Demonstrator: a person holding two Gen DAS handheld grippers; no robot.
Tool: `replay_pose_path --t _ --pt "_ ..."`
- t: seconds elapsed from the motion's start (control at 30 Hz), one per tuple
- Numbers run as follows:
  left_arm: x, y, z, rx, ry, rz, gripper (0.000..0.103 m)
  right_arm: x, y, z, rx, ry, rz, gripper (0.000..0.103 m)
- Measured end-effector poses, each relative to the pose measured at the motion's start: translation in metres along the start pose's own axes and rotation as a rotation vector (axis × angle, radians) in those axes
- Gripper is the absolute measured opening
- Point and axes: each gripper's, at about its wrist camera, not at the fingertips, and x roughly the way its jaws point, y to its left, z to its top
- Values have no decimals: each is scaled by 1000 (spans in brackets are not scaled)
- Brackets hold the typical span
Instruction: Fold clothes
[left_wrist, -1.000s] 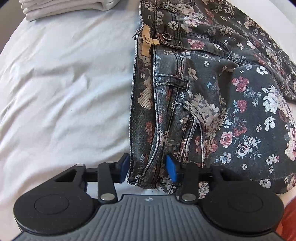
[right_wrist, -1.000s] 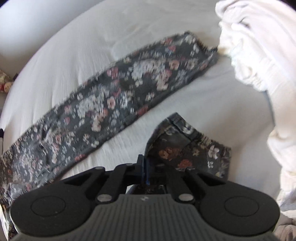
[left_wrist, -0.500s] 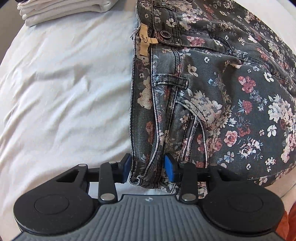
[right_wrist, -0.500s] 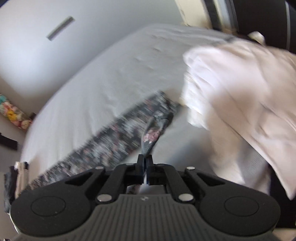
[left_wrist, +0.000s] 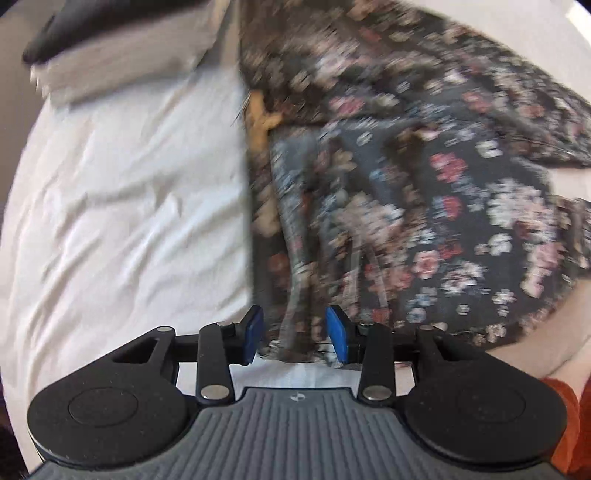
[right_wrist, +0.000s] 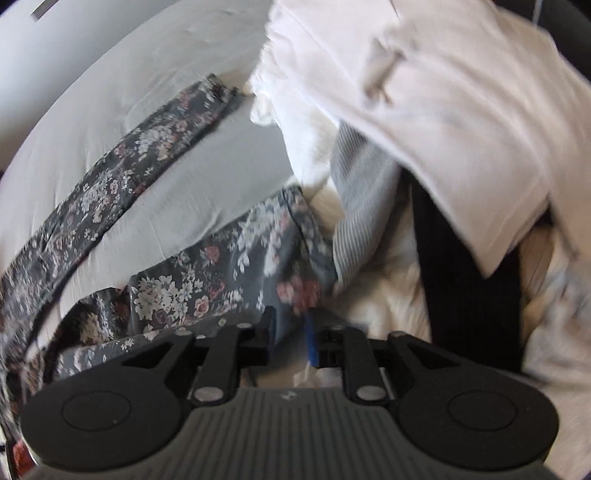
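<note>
Dark floral jeans (left_wrist: 424, 206) lie on the white bed sheet (left_wrist: 122, 206), waistband end toward me, blurred by motion. My left gripper (left_wrist: 295, 334) is open, its blue pads (left_wrist: 338, 334) close on either side of the waistband's near corner. In the right wrist view one jeans leg (right_wrist: 122, 158) stretches away across the sheet. The other leg (right_wrist: 221, 273) lies doubled back just ahead of my right gripper (right_wrist: 290, 326). That gripper is slightly open, with the leg's cloth between its fingers.
A folded pale stack (left_wrist: 122, 62) with something dark on top sits at the far left of the bed. A heap of white, striped and black clothes (right_wrist: 424, 129) fills the right side. An orange sleeve (left_wrist: 569, 417) shows at the lower right.
My right gripper, shut on the lifted leg end before, has come down over the jeans and parted its fingers. The left fingers have narrowed around the waistband corner, and that view has tilted.
</note>
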Motion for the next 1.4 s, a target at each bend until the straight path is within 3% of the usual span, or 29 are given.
replay_pose_path --t 0.17,0.33,0.47,0.53,0.67,0.73,0.8,0.87,1.0,1.17,1.2,1.23,1.27,1.3,1.37,1.4 --pt "-58 -42 27 223 -80 -30 50 -4 31 26 -262 -35 -47 25" --pt "-95 -124 30 475 -151 -58 55 17 58 44 -497 15 -45 25" --pt "-100 -188 18 658 -227 -61 56 42 74 53 -719 61 -66 26" --pt "-93 -215 12 735 -257 -42 56 53 76 56 -807 73 -82 34" --pt "-69 -260 3 847 -266 10 59 79 80 65 -936 104 -107 40" --pt "-57 -282 -2 903 -271 37 61 92 82 68 -979 127 -111 52" --pt "-46 -294 -6 929 -280 80 63 105 83 68 -1018 151 -108 57" --pt "-37 -303 -10 932 -295 120 68 117 84 66 -1054 174 -112 57" --pt "-24 -318 -17 905 -311 184 68 132 80 64 -1063 203 -84 54" --pt "-12 -332 -27 864 -316 211 69 132 76 64 -1001 230 -33 34" --pt "-8 -334 -28 846 -312 226 69 131 77 61 -1006 230 -21 19" --pt "-2 -335 -28 821 -313 261 69 129 80 56 -1021 217 -26 12" --pt "4 -336 -27 795 -315 297 69 128 83 50 -1039 201 -38 11" --pt "6 -334 -25 759 -318 302 68 126 86 45 -1059 187 -55 10" --pt "10 -331 -22 688 -323 311 46 122 92 38 -1086 164 -89 9" --pt "7 -327 -20 648 -329 279 40 118 95 37 -1089 157 -101 8"
